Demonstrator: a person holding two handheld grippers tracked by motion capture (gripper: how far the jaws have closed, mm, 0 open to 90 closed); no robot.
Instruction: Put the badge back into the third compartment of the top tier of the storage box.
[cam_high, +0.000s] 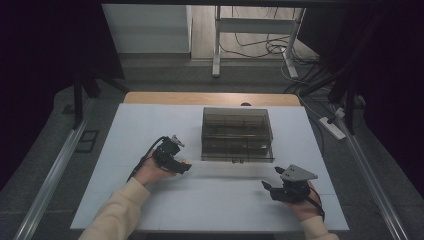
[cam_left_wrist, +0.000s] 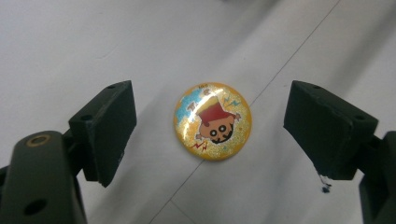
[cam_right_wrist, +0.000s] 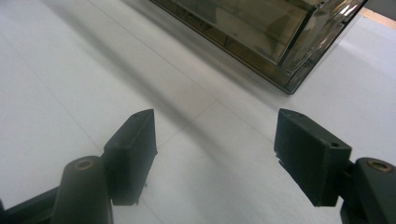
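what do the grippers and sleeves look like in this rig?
Both are black two-jaw units with blocky, flat-faced jaw pads. The left gripper trails a black cable looping back over the hand. The right gripper carries a grey three-cornered plate on top, with its cable running past the wrist. Brass-coloured inserts sit in the jaw arms. Both sleeves are cream, long, with ribbed cuffs.

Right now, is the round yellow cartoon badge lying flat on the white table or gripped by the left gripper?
Lying flat, picture side up: the round yellow cartoon badge rests on the white table between the left gripper jaws, which stand open, clear of it.
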